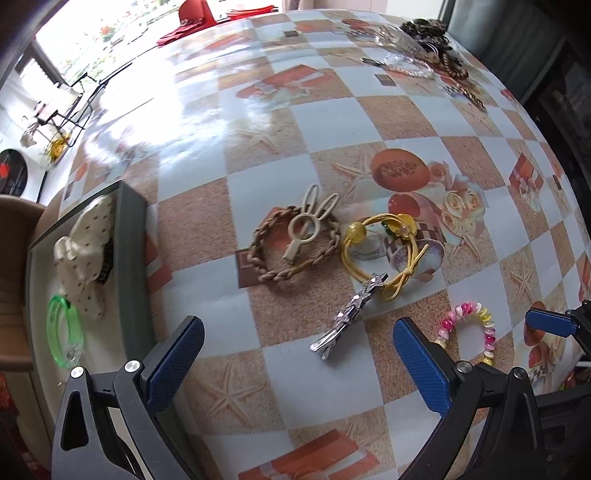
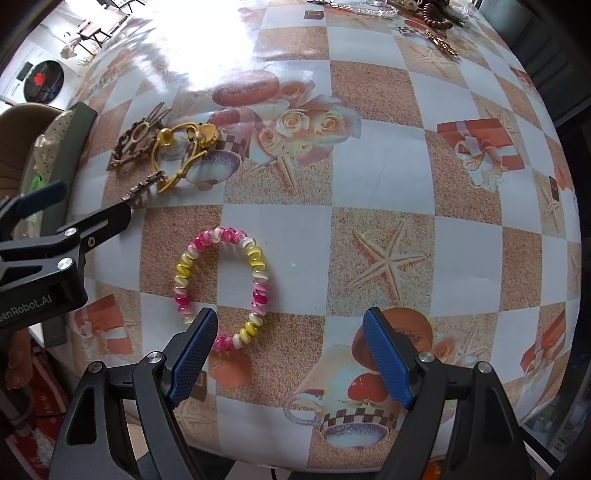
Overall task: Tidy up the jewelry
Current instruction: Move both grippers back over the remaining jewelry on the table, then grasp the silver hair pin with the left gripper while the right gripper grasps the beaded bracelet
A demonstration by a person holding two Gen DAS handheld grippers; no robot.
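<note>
Both tools point down at the bench [image 2: 384, 173], which wears a glossy oilcloth of pale blue and sandy squares printed with starfish, roses, gift boxes and cups, with window glare washing out its far side. The left tool [image 1: 295, 354] stands wide with nothing between its textured blue pads, hanging over a silver metal hair clip [image 1: 347, 314] with a knobbly, glittering top. Just beyond the clip lies a braided tan hair ring [image 1: 269, 254] with a cream rabbit-shaped clip [image 1: 306, 225] resting on it, and beside that a yellow elastic hair tie [image 1: 384, 251] with round beads and a small bow; the clip's far end touches the tie. The right tool [image 2: 291, 354] is also spread wide and holds nothing; its left pad sits at the near edge of a spiral coil bracelet [image 2: 221, 284] in glossy pink, white and yellow, which lies flat on a sandy square. At the bench's left edge sits a dark green tray [image 1: 129, 258] with a raised rim, holding a cream dotted hair claw [image 1: 86, 251] and a translucent green bangle [image 1: 62, 332]. On the far right corner is a heap of beads, chains and clear wrapping [image 1: 421, 48], too small to sort out. Beyond the bench there is a bright window and something red [image 1: 188, 22].
</note>
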